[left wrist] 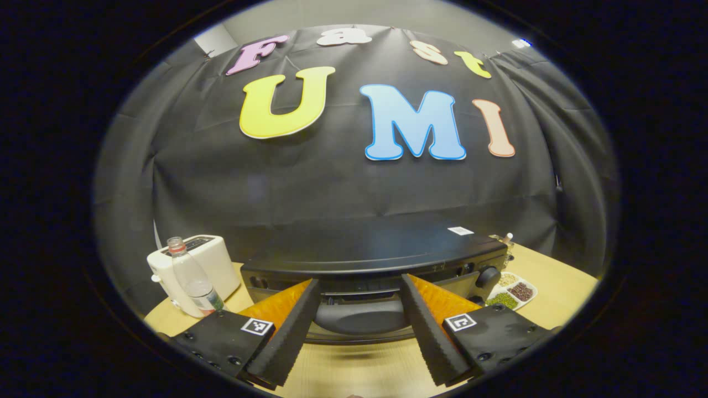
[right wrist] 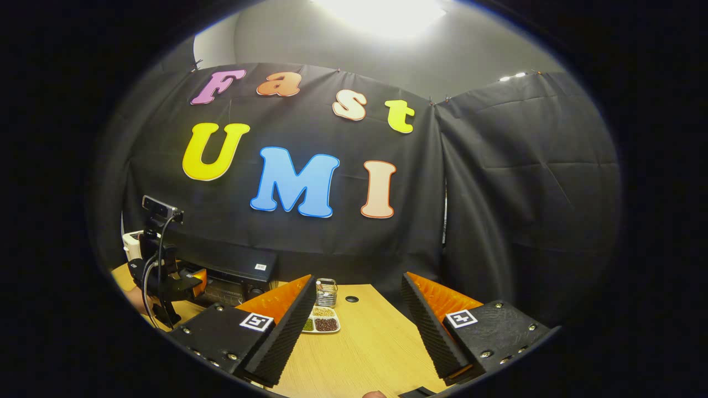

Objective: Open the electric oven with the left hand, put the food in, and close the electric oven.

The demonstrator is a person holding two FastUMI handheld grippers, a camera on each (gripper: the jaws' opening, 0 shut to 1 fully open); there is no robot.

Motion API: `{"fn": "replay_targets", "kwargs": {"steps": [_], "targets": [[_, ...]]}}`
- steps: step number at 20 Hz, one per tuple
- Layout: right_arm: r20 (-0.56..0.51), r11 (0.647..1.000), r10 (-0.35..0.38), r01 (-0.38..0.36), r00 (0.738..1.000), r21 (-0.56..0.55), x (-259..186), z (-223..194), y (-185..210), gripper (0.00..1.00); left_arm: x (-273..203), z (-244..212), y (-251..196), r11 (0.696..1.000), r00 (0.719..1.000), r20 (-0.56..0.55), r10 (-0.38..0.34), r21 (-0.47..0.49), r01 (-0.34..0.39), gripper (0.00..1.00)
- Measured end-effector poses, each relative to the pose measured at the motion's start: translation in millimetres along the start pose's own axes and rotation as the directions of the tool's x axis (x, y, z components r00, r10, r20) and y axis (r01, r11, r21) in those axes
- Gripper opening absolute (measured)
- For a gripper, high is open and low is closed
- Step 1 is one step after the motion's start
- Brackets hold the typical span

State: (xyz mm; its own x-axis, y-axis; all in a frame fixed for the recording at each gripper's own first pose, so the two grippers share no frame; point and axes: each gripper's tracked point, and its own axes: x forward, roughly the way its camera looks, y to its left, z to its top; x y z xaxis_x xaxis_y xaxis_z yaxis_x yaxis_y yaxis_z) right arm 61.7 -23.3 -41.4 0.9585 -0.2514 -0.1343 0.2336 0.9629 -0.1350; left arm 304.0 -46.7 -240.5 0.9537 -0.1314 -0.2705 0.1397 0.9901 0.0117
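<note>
Left gripper view looks straight at the electric oven (left wrist: 376,254), which stands on the desk (left wrist: 354,367) close ahead of the left tongs (left wrist: 358,342). These tongs are spread apart and empty, and the oven's door handle (left wrist: 359,316) lies between the two fingers but beyond their tips, with no contact visible. A toaster (left wrist: 204,265) and a clear bottle (left wrist: 193,279) stand to the oven's left; a divided dish of beans (left wrist: 511,293) sits to its right, near the control knob (left wrist: 487,276). Right gripper view shows the right tongs (right wrist: 358,342) likewise spread and empty above bare desk, with the oven (right wrist: 238,276) well apart to the left, the other gripper and its holder's hand in front of it. The food to be loaded cannot be identified with certainty; the dish is the likeliest candidate. Judged step: approach for opening, door apparently not yet open. Next move calls for advancing the left tongs around the handle, clamping, then pulling the door out and downward.
</note>
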Motion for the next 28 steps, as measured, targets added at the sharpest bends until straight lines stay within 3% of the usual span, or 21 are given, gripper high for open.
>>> {"fn": "replay_targets", "kwargs": {"steps": [1,5,6,7,9,11,14,18,25,28], "targets": [[0.002,1.000,0.012,-0.012,1.000,0.000,-0.6,-0.1,0.9,0.98,-7.0,-5.1,-0.6,1.000,1.000,-0.006,0.001,0.000,-0.001,1.00],[0.000,0.998,0.059,-0.059,0.998,0.005,-3.2,-1.7,2.4,0.98,-32.8,-26.3,0.0,1.000,0.999,-0.039,0.017,-0.005,-0.018,0.91],[0.003,0.998,0.068,-0.068,0.998,0.004,-4.8,-0.5,1.6,0.98,-39.3,-33.0,0.3,1.000,0.998,-0.054,0.021,-0.006,-0.021,0.91],[0.009,0.997,0.074,-0.074,0.997,0.001,-6.2,0.5,0.0,0.98,-46.2,-36.8,-1.3,1.000,0.998,-0.051,0.022,-0.007,-0.022,1.00],[0.009,0.996,0.086,-0.086,0.996,-0.003,-8.0,-1.3,-3.0,0.98,-52.0,-44.0,-2.0,0.999,0.998,-0.062,0.032,0.001,-0.032,0.91],[-0.007,0.995,0.097,-0.097,0.995,0.005,-10.8,-7.1,-6.0,0.98,-59.0,-52.0,-2.1,0.999,0.996,-0.075,0.044,-0.002,-0.044,1.00],[-0.032,0.993,0.114,-0.113,0.993,0.021,-17.8,-14.1,-8.0,0.98,-67.9,-64.3,-4.2,0.999,0.994,-0.093,0.053,0.003,-0.053,0.94],[-0.049,0.992,0.126,-0.125,0.991,0.010,-26.3,-19.4,-15.1,0.98,-83.0,-91.2,-4.9,0.998,0.988,-0.139,0.065,0.000,-0.066,0.97],[-0.071,0.984,0.166,-0.161,0.984,0.077,-35.2,-20.9,-19.0,0.98,-105.1,-143.4,5.9,0.991,0.962,-0.244,0.123,-0.019,-0.132,0.97],[-0.091,0.968,0.222,-0.208,0.971,0.142,-35.6,-26.3,-5.3,0.98,-123.6,-134.6,15.0,0.988,0.960,-0.239,0.143,-0.021,-0.152,1.00]]}}
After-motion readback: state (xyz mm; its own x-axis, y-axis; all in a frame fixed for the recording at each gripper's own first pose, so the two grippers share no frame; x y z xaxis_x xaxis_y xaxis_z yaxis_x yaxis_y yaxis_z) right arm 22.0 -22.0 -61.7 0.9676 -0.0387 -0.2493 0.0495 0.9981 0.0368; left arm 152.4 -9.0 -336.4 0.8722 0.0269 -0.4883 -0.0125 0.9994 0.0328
